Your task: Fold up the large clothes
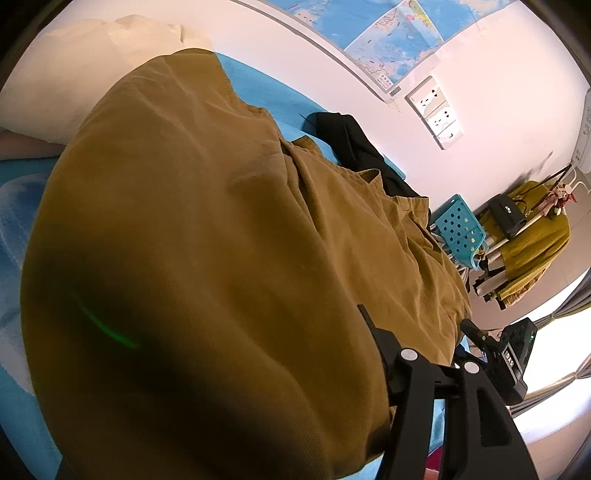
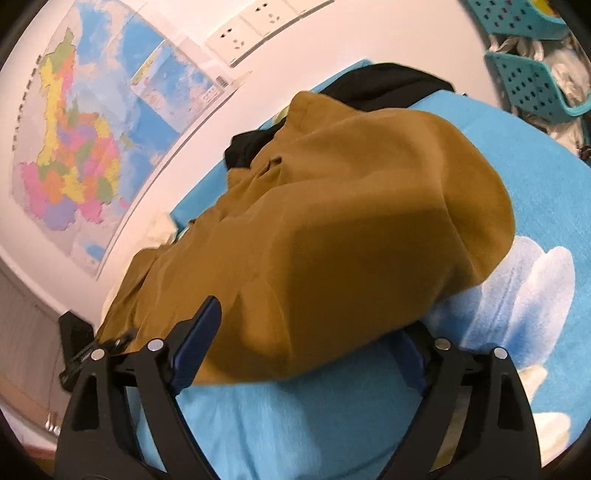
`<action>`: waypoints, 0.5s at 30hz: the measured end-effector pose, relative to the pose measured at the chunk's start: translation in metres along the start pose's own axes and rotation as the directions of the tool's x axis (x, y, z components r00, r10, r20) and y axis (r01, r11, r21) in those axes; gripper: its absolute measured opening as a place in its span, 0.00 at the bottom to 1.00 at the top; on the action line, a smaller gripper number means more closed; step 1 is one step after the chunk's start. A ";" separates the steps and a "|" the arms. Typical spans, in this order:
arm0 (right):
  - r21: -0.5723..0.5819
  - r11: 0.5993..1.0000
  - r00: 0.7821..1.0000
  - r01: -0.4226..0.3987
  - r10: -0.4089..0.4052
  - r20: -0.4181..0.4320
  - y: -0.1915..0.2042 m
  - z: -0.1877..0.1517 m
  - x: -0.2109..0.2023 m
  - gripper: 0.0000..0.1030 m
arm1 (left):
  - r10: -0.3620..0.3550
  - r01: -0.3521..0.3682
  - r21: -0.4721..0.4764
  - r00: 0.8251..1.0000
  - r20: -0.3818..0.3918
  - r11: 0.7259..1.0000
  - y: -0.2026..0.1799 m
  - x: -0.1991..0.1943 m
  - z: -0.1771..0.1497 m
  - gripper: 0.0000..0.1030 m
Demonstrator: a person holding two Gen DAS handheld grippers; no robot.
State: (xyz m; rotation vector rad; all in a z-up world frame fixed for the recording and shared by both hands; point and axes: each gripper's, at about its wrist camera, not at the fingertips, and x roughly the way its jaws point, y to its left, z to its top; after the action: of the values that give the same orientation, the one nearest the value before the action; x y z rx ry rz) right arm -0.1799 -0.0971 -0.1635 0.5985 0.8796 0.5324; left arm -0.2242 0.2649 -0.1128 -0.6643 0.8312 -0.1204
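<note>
**Camera setup, both wrist views**

Left wrist view: sits low and very close over the brown garment, looking along the bed toward the wall map and teal basket. Strongly tilted.

Right wrist view: close above the blue bedcover, facing the same garment, with the map on its left.

Shared: garment, black cloth, wall sockets, map.

Warm, pinkish light, strong fisheye bending at dark rims, slight motion blur, and deep shadow across the near cloth.
</note>
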 end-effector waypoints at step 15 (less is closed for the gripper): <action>-0.004 0.999 0.999 -0.040 0.040 0.016 0.009 0.015 0.027 0.79 | -0.004 0.004 0.026 1.000 -0.005 1.000 -0.007 0.007 0.003 0.72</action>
State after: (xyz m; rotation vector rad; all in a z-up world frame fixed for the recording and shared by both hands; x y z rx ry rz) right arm -0.1545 -0.0769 -0.1646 0.6177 0.8530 0.5646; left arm -0.2166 0.2585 -0.1116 -0.6414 0.8317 -0.1362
